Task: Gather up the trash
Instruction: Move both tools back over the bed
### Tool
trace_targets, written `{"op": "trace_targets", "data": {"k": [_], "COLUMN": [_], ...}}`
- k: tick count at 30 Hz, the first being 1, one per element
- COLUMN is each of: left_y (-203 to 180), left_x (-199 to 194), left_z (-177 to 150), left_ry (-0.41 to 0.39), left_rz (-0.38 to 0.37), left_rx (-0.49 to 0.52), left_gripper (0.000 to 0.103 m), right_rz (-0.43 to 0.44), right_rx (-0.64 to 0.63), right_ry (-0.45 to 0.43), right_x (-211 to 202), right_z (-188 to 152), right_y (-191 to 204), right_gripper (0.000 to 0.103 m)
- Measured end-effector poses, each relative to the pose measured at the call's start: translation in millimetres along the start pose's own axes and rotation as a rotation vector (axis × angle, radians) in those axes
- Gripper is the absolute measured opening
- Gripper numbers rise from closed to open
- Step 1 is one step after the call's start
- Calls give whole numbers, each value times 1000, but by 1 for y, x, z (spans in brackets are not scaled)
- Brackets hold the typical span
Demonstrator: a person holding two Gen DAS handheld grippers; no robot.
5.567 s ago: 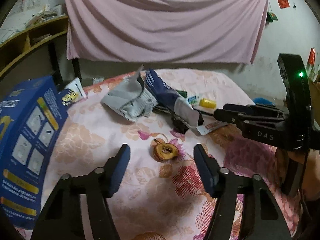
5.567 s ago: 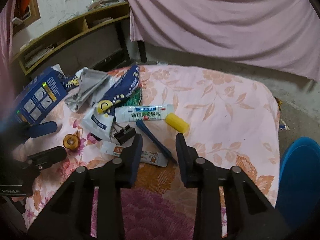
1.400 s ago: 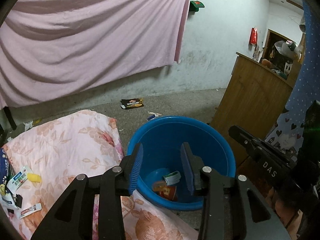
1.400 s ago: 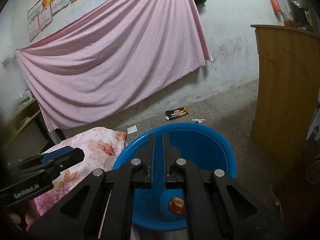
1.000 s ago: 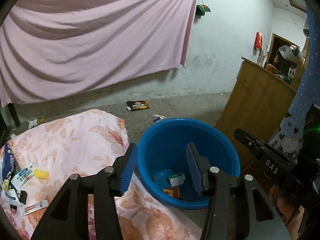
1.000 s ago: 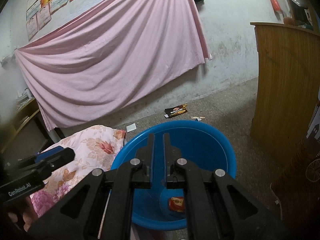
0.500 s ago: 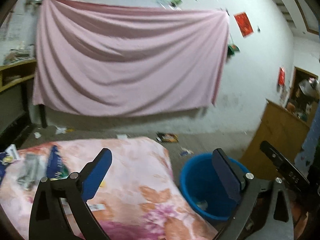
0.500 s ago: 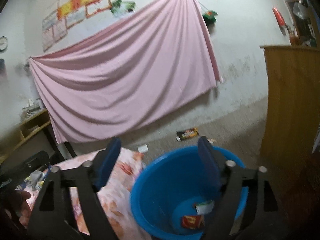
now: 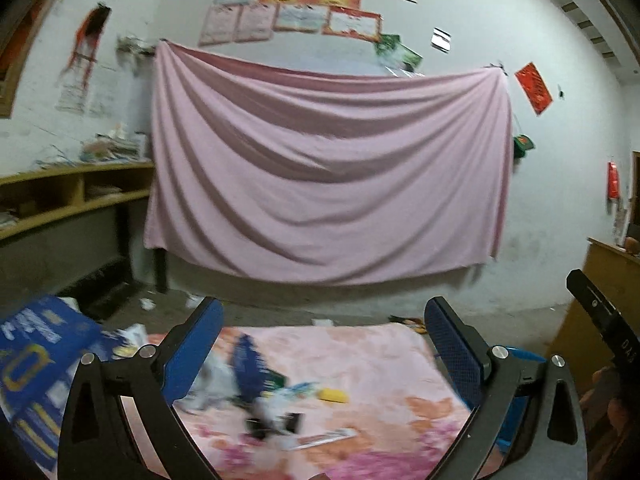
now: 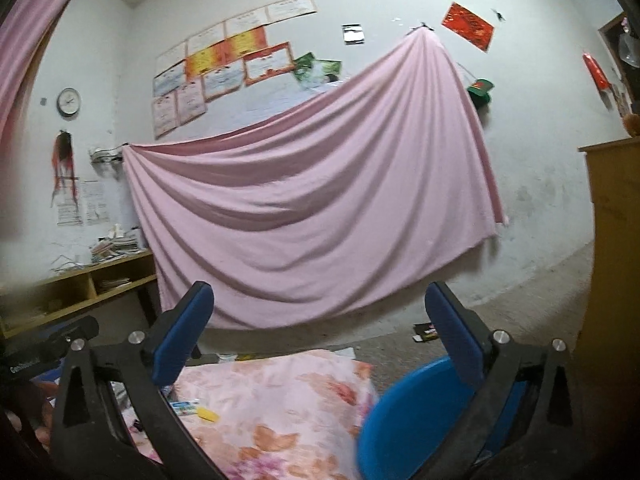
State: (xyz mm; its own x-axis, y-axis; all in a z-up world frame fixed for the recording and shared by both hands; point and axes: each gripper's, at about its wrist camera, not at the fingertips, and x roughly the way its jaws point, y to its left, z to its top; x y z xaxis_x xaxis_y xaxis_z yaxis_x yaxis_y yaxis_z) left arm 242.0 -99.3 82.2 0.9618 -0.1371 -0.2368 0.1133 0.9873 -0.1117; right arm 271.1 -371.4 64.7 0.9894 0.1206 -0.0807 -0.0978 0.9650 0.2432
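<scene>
My left gripper [image 9: 326, 344] is open wide and empty, held over the flowered tablecloth [image 9: 372, 364]. Beyond it lies blurred trash: a dark blue packet [image 9: 248, 360], a yellow cap [image 9: 334, 395], a black clip [image 9: 276, 424], a white strip [image 9: 324, 438] and a big blue box [image 9: 36, 360] at the left. My right gripper [image 10: 318, 336] is also open wide with nothing in it. The blue bucket [image 10: 412, 412] sits low under its right finger, beside the tablecloth [image 10: 280, 400]. The yellow cap [image 10: 208, 414] and a white tube [image 10: 184, 406] show near its left finger.
A pink sheet [image 9: 328, 176] hangs on the back wall. A wooden shelf [image 10: 80, 288] runs along the left and a wooden cabinet [image 10: 612, 280] stands at the right. A wrapper [image 10: 428, 332] lies on the floor behind the bucket. The bucket rim [image 9: 520, 354] peeks past my left gripper's right finger.
Both grippers opened wide above the bucket, the right one from shut. Both then rose and swung left, from the bucket towards the table with the trash.
</scene>
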Motion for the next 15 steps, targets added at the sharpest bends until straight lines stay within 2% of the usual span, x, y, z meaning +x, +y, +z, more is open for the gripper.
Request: {"op": "trace_targets", "data": {"k": [9,15], "left_y": [55,80], "left_x": [-13,-19], "left_z": [-15,-32], "left_ry": [-34,-24], "left_rz": [105,130], "left_rx": [-18,-37], "left_gripper": [99,99], "right_rz": [92,130], "right_rx": [-57,-95], "right_ry": [23,64], "right_x": [23,39], "right_z": [-15,-30], "right_y": [53,79], "right_gripper": [103,103]}}
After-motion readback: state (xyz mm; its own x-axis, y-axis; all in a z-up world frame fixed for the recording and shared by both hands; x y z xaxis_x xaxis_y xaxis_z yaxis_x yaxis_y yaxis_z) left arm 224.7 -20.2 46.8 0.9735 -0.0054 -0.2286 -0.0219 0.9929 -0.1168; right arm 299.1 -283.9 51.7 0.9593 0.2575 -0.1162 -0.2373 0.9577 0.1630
